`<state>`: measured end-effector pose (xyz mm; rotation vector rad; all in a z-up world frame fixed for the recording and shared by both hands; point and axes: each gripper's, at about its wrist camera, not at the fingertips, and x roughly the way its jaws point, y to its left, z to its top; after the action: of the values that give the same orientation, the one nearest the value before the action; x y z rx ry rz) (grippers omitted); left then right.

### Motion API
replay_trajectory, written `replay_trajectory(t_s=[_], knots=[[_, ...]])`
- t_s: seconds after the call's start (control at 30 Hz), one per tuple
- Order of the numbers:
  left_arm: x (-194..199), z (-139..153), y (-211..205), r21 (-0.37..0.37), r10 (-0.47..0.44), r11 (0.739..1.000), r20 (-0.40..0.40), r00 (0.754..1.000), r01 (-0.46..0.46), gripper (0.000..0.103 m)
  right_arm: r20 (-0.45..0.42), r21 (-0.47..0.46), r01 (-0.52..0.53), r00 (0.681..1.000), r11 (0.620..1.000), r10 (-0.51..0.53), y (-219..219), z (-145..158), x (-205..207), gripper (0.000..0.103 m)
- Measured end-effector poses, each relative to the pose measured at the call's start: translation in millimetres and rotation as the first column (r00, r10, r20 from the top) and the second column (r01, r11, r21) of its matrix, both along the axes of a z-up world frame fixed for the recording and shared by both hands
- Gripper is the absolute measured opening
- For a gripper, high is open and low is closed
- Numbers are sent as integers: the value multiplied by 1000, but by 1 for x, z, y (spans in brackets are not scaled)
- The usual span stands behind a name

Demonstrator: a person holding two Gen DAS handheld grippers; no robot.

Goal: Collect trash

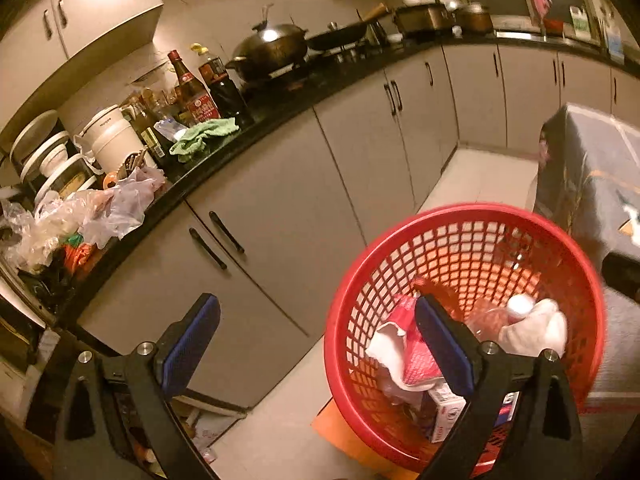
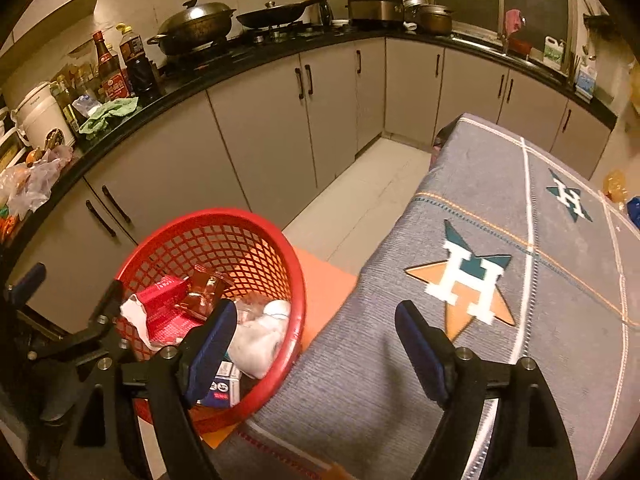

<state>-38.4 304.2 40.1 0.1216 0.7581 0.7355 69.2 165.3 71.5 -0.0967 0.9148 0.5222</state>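
Note:
A red mesh basket (image 1: 480,210) (image 2: 212,216) stands on the floor beside a table draped in a grey cloth (image 2: 480,220). Inside it lie a red and white packet (image 1: 416,360) (image 2: 164,308), a white crumpled wad (image 1: 536,328) (image 2: 260,340), clear plastic (image 2: 204,292) and a small carton (image 1: 444,412) (image 2: 222,384). My left gripper (image 1: 316,308) is open and empty, with one finger over the basket and the other over the cabinet front. My right gripper (image 2: 316,312) is open and empty, straddling the basket's rim and the table's edge.
An orange mat (image 2: 324,288) lies under the basket. The black counter (image 2: 248,60) carries a wok (image 2: 196,24), sauce bottles (image 1: 192,88), a green cloth (image 1: 204,136), a white pot (image 1: 112,136) and plastic bags (image 1: 100,212). Grey cabinets (image 1: 280,208) line the light tiled floor.

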Motion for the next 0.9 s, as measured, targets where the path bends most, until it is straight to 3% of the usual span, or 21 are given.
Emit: replay_trajectory(t_s=[0.27, 0.47, 0.67, 0.9], knots=[[-19, 13, -10, -4, 13, 1000, 42, 999, -13, 97, 69, -26, -3, 998, 1000, 4, -10, 9, -20, 87], [-44, 25, -24, -74, -27, 996, 159, 987, 39, 98, 113, -33, 1, 994, 999, 3, -23, 17, -37, 88], [-71, 44, -51, -66, -77, 993, 280, 957, 99, 99, 157, -38, 8, 988, 999, -2, -39, 24, -56, 88], [-101, 59, -76, -6, -67, 997, 344, 937, 73, 100, 204, -40, 27, 979, 999, -19, -67, 31, -81, 90]])
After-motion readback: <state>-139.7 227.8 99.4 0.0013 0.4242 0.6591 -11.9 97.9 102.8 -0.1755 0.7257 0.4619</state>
